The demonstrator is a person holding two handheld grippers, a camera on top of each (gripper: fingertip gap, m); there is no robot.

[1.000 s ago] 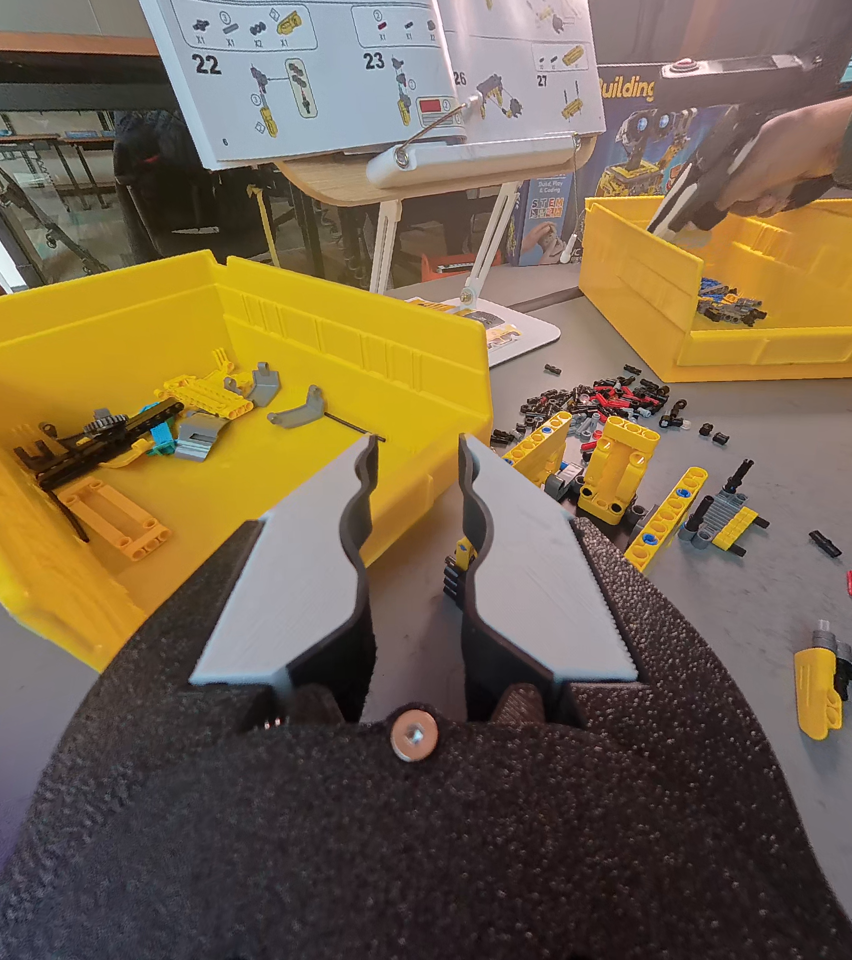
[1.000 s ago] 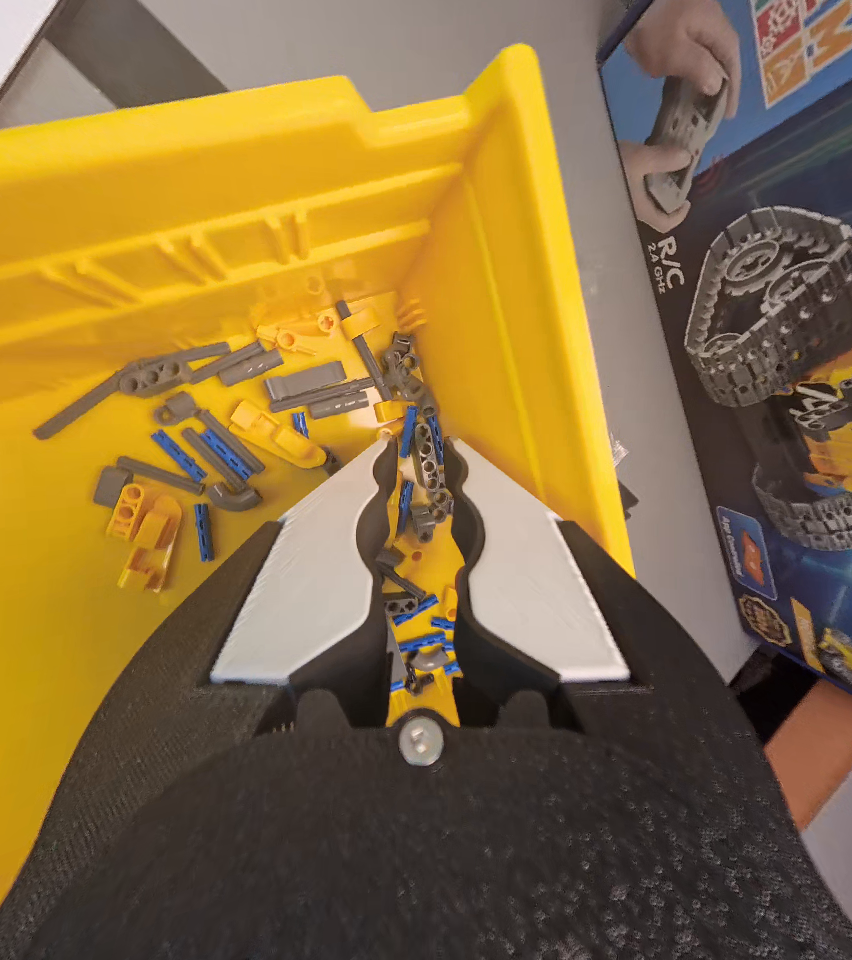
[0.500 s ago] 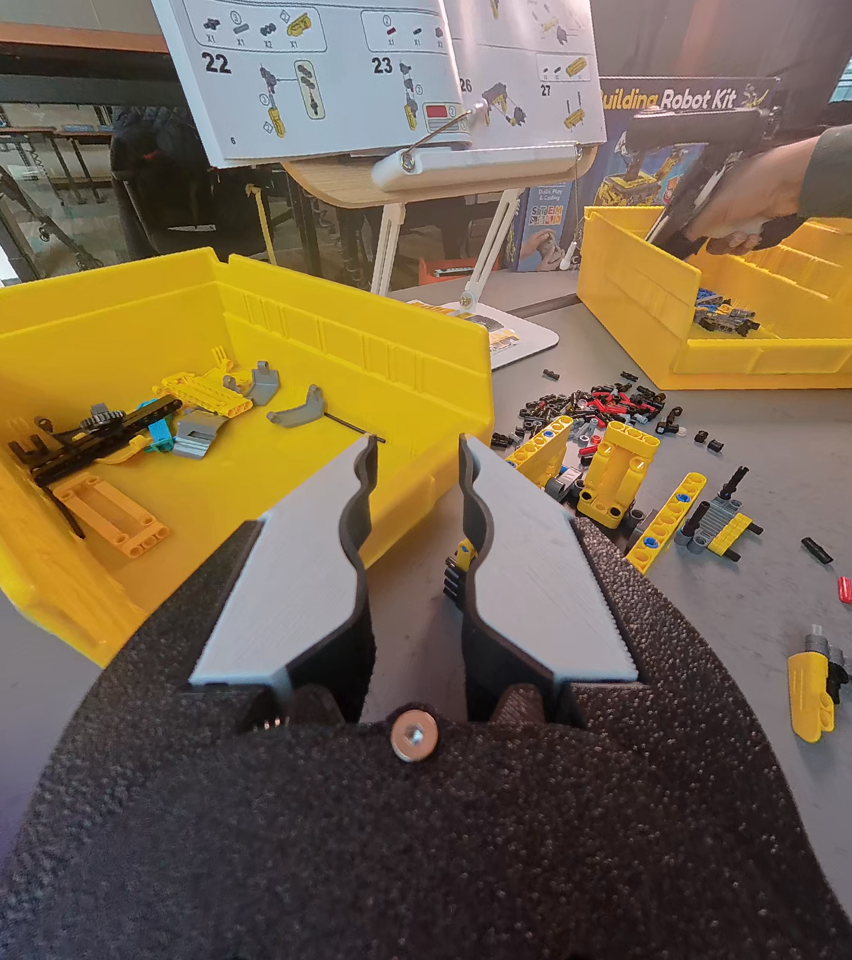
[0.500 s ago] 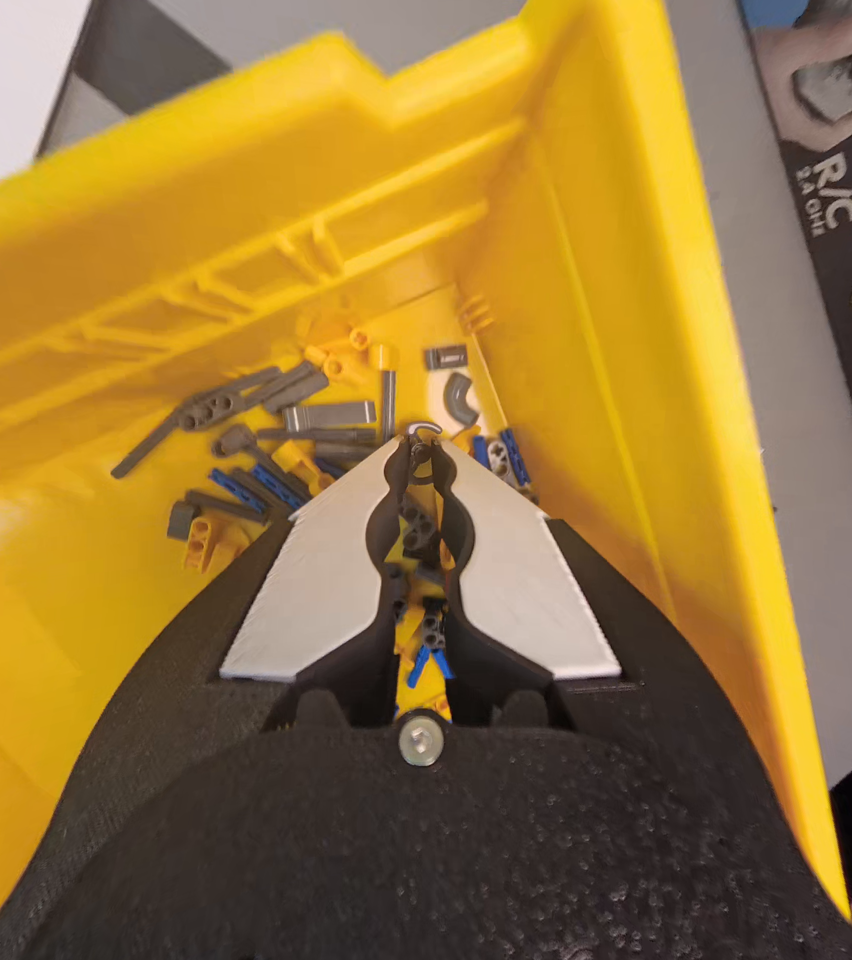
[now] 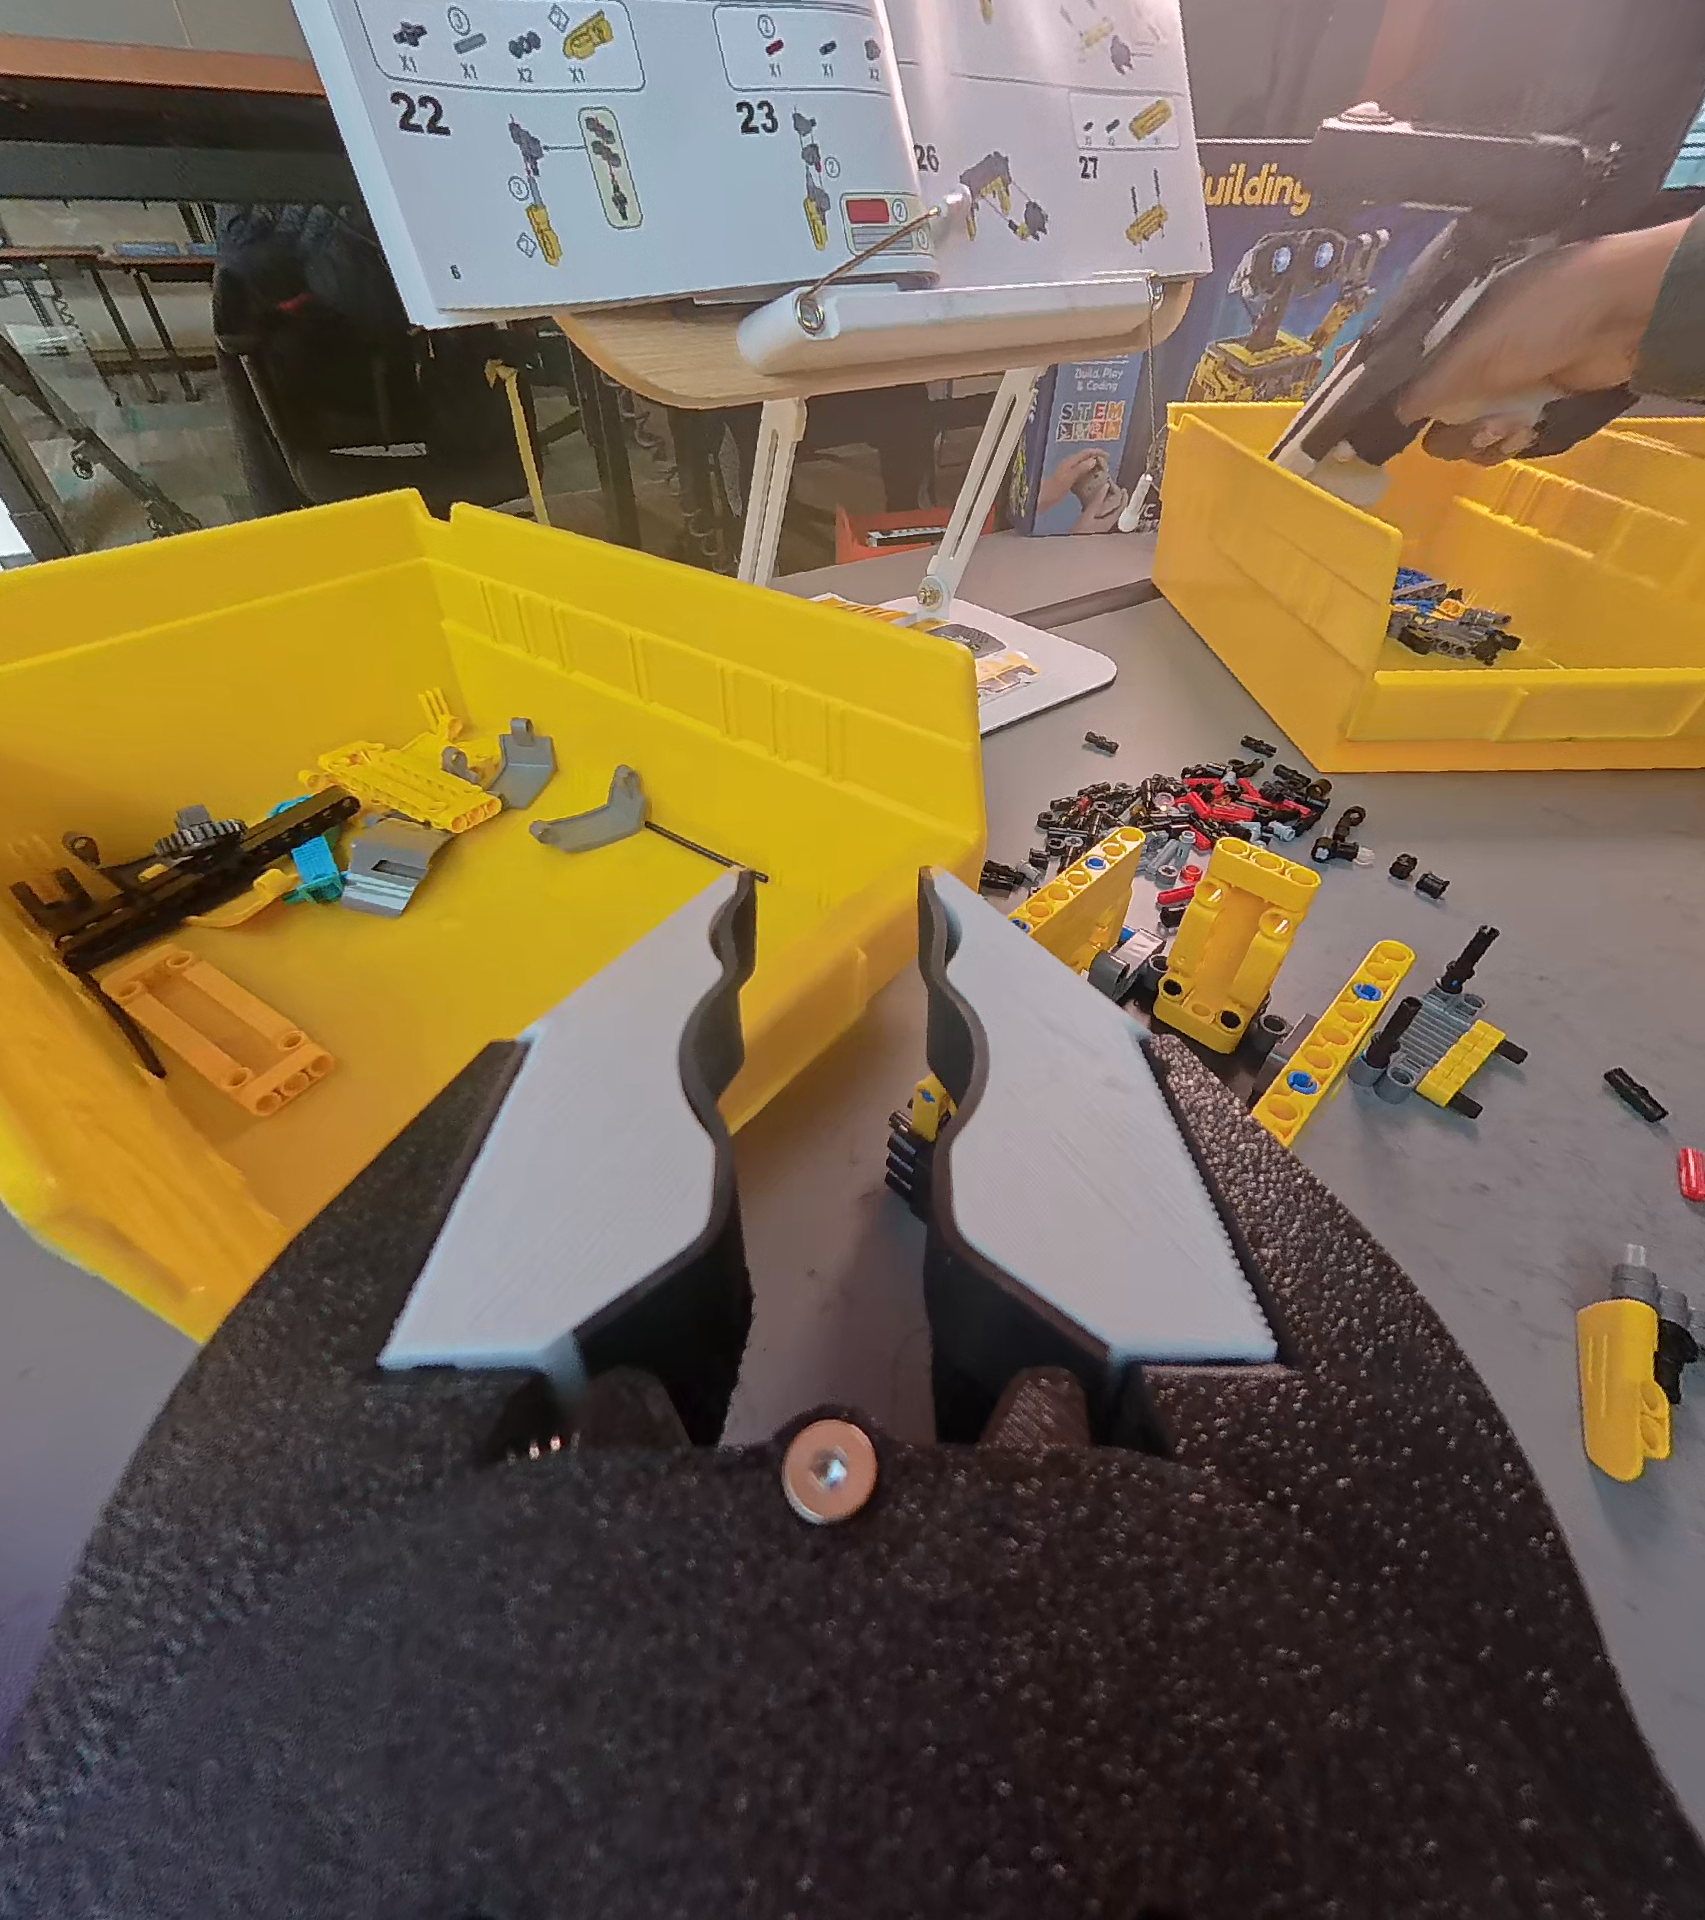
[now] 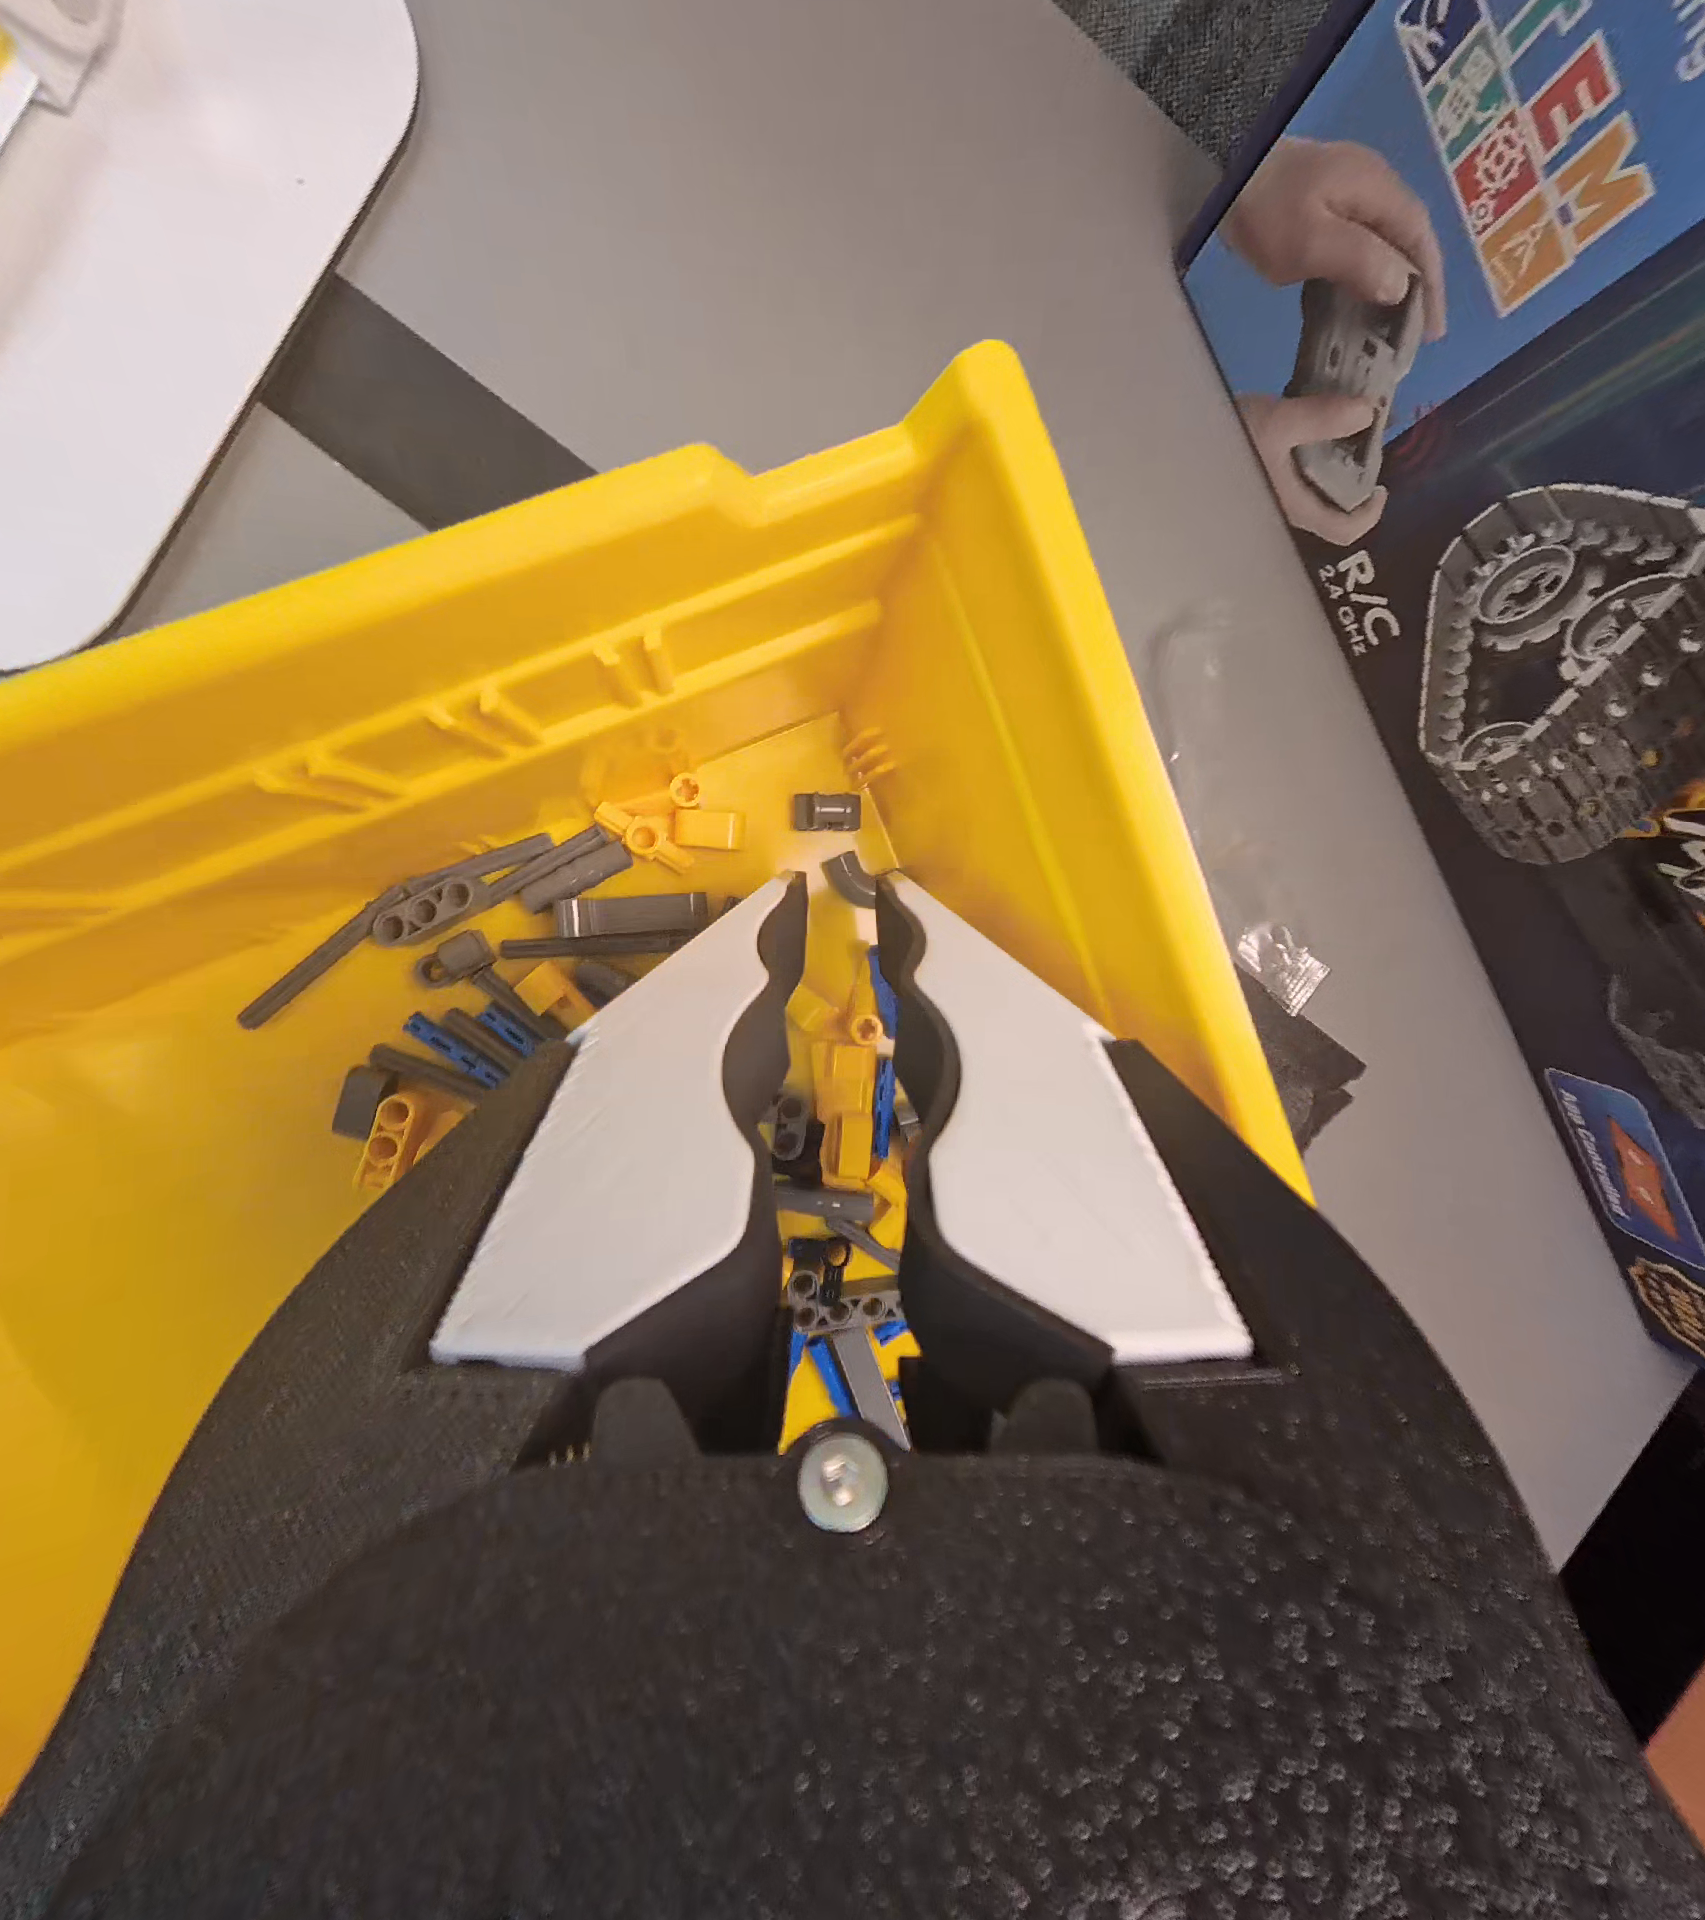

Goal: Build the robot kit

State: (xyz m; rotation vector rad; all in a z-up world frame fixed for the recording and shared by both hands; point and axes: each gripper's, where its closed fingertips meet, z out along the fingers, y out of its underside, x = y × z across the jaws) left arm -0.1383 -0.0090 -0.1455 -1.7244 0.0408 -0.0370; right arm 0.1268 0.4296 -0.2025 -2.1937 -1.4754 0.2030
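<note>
The grey desk [image 5: 1513, 1174] carries everything. In the left wrist view a big yellow bin [image 5: 723, 665] fills the left of the frame, holding a few yellow, grey and black building pieces [image 5: 235, 862]. At the top of the frame an open instruction booklet [image 5: 640, 156] with printed numbered steps sits on a white stand [image 5: 931, 312]. Only this view shows the loose scatter of red and black pins [image 5: 1212, 795] and yellow beams [image 5: 1336, 1023] at centre right.

The left hand-held gripper [image 5: 837, 914] hangs over the desk by the bin's near corner, jaws apart, holding nothing.

At upper right a hand [image 5: 1523, 343] holds the right hand-held gripper [image 5: 1336, 457] at a second yellow bin [image 5: 1274, 540]. The right wrist view looks into that bin [image 6: 1035, 623]: the right hand-held gripper [image 6: 832, 888] is slightly open and empty above grey, blue and yellow small parts [image 6: 619, 914]. Only here, at right, a blue printed kit box [image 6: 1554, 520] picturing a tracked vehicle shows large.
</note>
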